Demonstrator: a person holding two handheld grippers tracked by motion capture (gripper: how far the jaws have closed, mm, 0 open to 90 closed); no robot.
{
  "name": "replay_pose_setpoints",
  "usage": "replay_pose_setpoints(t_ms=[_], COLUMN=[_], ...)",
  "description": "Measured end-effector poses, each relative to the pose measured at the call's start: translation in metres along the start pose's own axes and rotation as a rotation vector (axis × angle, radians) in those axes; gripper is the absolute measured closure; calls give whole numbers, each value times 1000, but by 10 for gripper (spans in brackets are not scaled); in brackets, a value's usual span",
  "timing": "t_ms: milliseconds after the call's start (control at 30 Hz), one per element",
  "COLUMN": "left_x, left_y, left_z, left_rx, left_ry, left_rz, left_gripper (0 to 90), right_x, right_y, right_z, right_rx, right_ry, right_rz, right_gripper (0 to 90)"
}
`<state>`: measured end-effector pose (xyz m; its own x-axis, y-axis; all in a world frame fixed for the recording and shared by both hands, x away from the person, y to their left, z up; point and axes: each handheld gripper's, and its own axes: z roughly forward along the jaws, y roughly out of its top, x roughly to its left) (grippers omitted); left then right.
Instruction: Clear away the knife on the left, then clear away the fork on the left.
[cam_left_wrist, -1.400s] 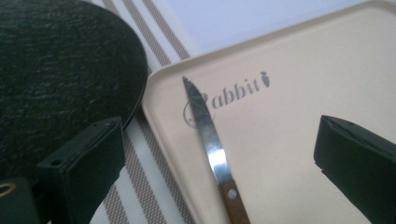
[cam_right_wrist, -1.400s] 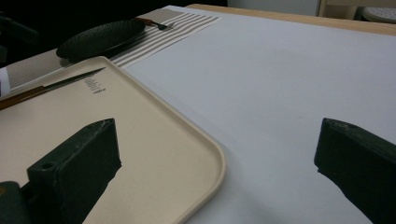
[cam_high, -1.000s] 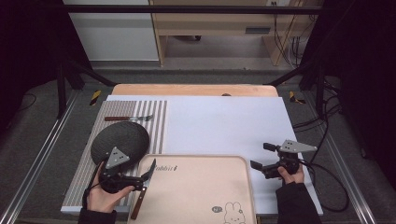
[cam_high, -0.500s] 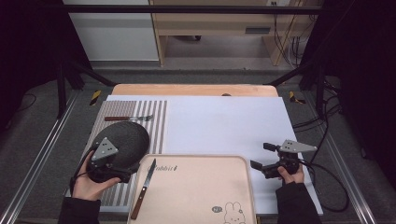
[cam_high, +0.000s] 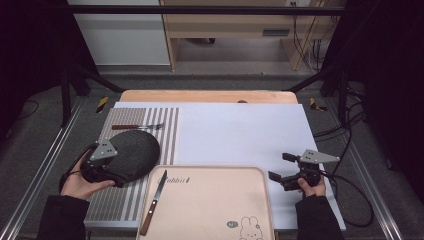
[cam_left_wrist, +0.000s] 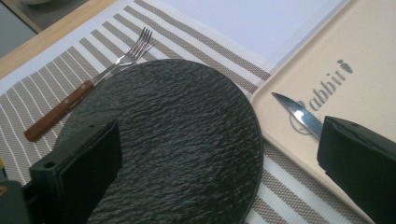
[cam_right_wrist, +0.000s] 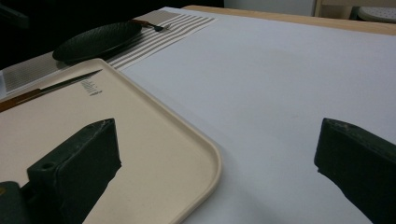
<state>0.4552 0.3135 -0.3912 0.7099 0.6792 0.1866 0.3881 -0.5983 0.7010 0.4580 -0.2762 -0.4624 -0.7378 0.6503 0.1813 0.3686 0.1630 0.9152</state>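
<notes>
Left gripper (cam_high: 102, 167) over the near-left part of the dark plate (cam_high: 131, 154), jaws spread wide with nothing between them; in the left gripper view, one jaw above the plate's textured surface, the other over the tray's edge beside the knife tip. Plate flat on the striped placemat (cam_high: 170, 130), its right rim just short of the beige tray (cam_high: 215, 200). Knife (cam_high: 154, 202) on the tray's left side, wooden handle toward the near edge, serrated blade pointing away, close to the printed lettering. Fork (cam_high: 137, 126) on the placemat just beyond the plate, wooden handle to the left, tines to the right; possibly touching the plate's far rim, though hard to tell from the gripper view. Right gripper (cam_high: 282, 169) held low over the white sheet (cam_high: 240, 135), just right of the tray's corner, jaws likewise wide apart and empty. Both grippers well apart, tray between them.
</notes>
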Motion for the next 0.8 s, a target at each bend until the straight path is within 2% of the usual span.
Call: replay_pose_setpoints(t_ms=[267,500,600,733,800], left_x=[8,16,22,28,31], left_y=[6,13,16,20,22], left_z=[10,16,15,15,16], left_rx=[39,75,99,103,108], left_ry=[0,12,26,30,41], left_rz=[92,137,176,201,227], left_gripper=[0,0,0,0,0], right_x=[-1,-1,-1,-1,-1], right_y=[0,-1,-1,-1,-1], right_z=[0,1,1,1,1], right_rx=[0,2,2,0,0], right_ry=[-2,-3,-3,-3,-3], right_rz=[4,1,1,2,4], right_gripper=[4,4,4,5,5])
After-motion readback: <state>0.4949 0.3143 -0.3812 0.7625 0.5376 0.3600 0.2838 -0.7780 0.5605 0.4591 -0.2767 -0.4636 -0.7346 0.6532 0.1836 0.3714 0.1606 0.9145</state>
